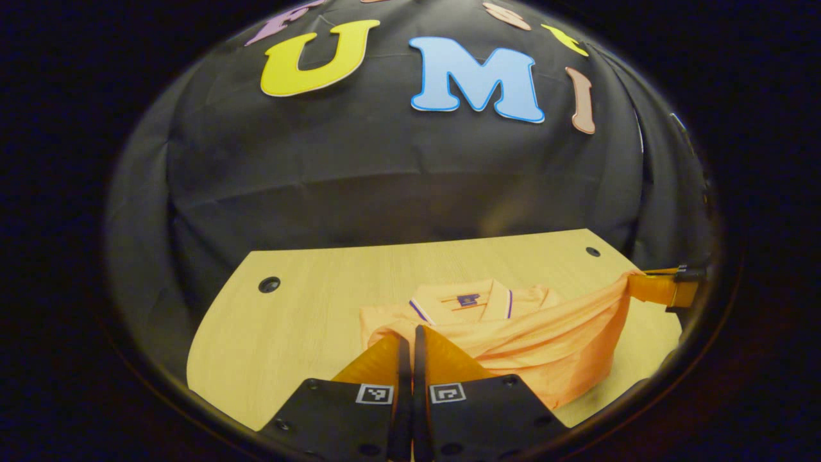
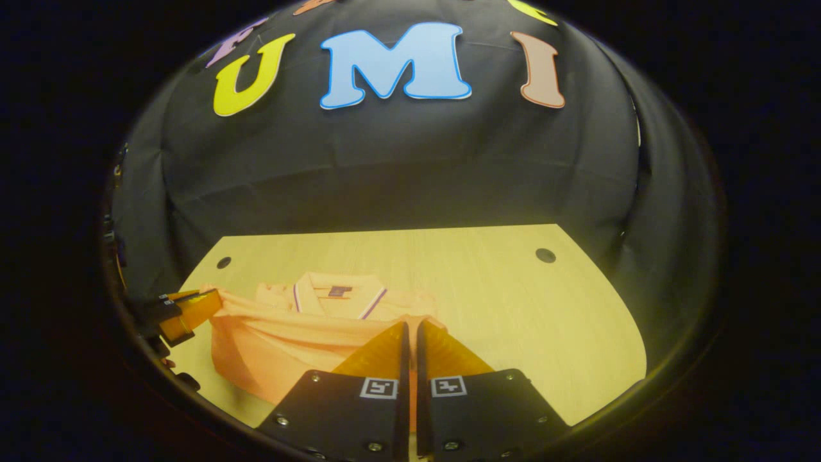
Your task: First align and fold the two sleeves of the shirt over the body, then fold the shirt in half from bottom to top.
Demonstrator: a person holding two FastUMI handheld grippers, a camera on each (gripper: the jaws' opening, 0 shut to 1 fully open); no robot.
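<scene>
We hold the shirt (image 1: 513, 333) hem lifted off the desk (image 1: 288, 340), both grippers' fingers (image 1: 385, 359) clamped on it, to carry it toward the collar (image 2: 340, 292) beyond.

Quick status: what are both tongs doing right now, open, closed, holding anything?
Left tongs: closed, pinching the orange shirt at its near edge.
Right tongs: closed on the same shirt's edge, fabric lifted and stretched between the two.
</scene>
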